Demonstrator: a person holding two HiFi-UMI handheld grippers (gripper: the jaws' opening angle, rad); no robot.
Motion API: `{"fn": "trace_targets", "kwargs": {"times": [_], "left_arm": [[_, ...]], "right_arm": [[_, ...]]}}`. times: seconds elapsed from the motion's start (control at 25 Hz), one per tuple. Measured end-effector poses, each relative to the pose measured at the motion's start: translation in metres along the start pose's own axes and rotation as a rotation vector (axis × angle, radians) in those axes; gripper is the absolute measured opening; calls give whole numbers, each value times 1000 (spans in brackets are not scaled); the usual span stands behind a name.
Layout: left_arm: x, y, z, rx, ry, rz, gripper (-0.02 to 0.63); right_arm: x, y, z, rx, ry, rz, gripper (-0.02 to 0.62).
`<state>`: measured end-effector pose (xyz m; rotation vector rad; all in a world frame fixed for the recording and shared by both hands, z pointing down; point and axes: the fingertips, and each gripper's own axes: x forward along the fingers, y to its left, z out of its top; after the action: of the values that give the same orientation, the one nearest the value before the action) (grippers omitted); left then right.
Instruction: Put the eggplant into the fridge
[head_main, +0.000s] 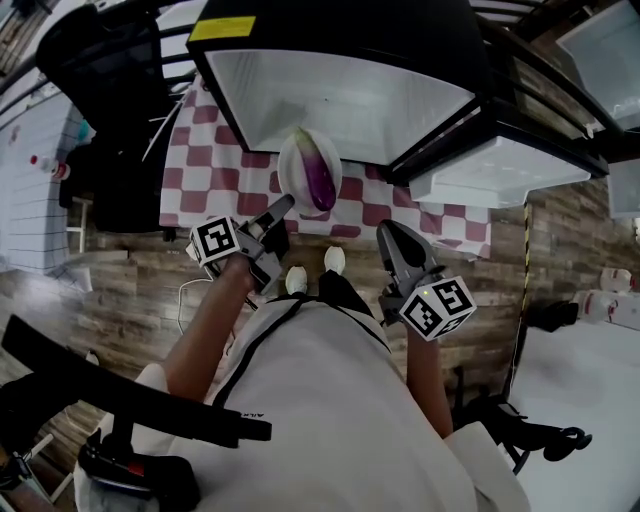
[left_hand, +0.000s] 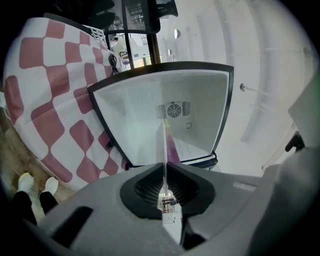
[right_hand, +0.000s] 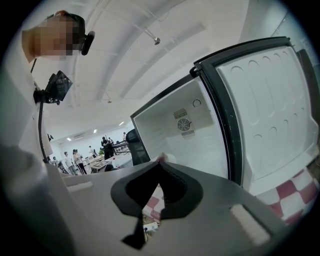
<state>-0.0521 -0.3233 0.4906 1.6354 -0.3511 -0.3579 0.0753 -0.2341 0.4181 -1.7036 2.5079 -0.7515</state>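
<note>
While left tool (head_main: 284, 207) clamps plate (head_main: 291, 165) rim, eggplant (head_main: 319, 174) lies lengthwise toward fridge (head_main: 340, 95), right tool (head_main: 389, 233) closed.

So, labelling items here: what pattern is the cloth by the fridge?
The cloth is red-and-white checked, clearest in the left gripper view.

The left claw (left_hand: 165, 192) has its jaws pressed together on the rim of a thin white plate (left_hand: 163, 150), seen edge-on and running away from the camera. A sliver of purple eggplant (left_hand: 173, 149) shows just right of that edge. Beyond stands the open fridge (left_hand: 135, 120), white inside, with a round fan vent (left_hand: 173, 109) on its far wall. A red-and-white checked cloth (left_hand: 50, 100) hangs at left, above two pale shoes (left_hand: 37, 183) on the wooden floor (left_hand: 14, 155).
</note>
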Motion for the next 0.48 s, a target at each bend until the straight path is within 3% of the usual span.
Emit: {"fn": "trace_targets", "kwargs": {"times": [0.16,0.32,0.48], "left_arm": [[15,9,1,-5,6,31,28],[42,6,3,-24,22,-19,28],[67,21,6,-43,36,-12,29]], "right_arm": [[6,-17,3,1,14,2,8],[13,-35,5,-13,36,8,8],[16,-53,8,-8,54,8,8]]}}
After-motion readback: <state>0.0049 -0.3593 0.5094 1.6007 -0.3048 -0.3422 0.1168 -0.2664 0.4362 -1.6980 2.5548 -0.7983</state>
